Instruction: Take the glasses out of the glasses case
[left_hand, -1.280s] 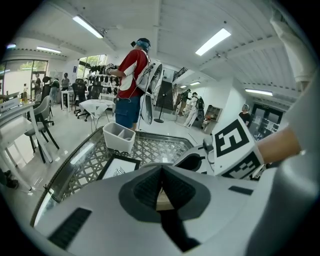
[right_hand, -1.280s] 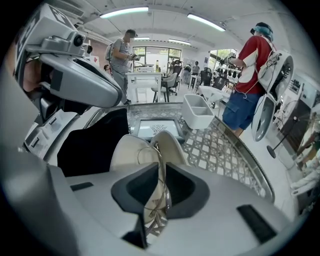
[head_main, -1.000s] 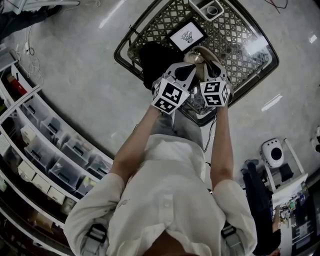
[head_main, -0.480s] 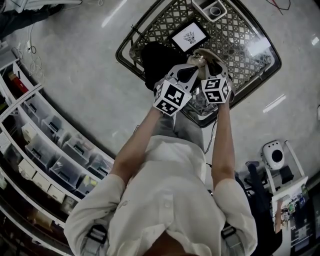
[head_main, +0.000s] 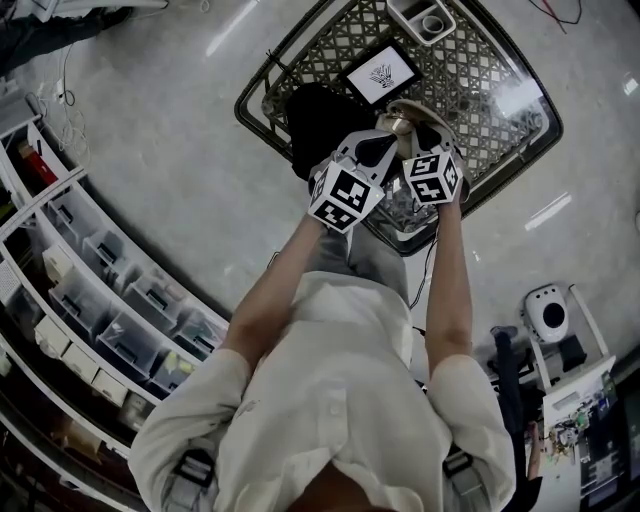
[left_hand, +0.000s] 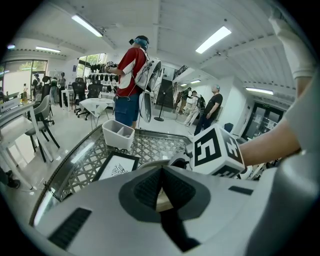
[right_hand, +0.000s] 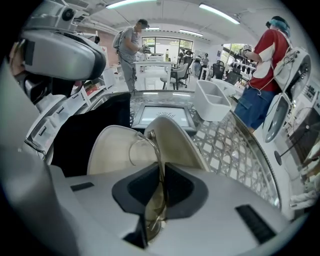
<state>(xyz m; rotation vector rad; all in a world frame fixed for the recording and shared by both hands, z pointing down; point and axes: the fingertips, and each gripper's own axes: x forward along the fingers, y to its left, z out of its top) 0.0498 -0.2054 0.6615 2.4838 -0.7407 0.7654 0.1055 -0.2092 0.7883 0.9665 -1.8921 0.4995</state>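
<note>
Right gripper view: glasses (right_hand: 158, 175) were edge-on in the slot between the pads of the right gripper (right_hand: 162, 166). The jaws were clamped on the thin wire frame. The long axis ran along the jaws' own line, from a lens low near the camera out to the frame end that reached over the case (right_hand: 112, 150). The case lay open just ahead of the jaws, its pale lining showing and its lid half raised to the right. The far end of the frame was over the case mouth, so the glasses were judged not clear of it.

Left gripper view: the jaws of the left gripper (left_hand: 161, 172) were together, with a pale sliver pinched low between the pads. This was judged to be the case's edge, though little of it showed.

Head view: both grippers were close together over the case at the near edge of the lattice table (head_main: 500, 60). A black cloth (head_main: 315, 120) lay to the left, and a framed print (head_main: 378, 72) and a white tub (head_main: 425, 18) lay beyond.

Judgement: the right gripper was the working one, and should draw back along the frame's axis, away from the case, while the left steadied it.
</note>
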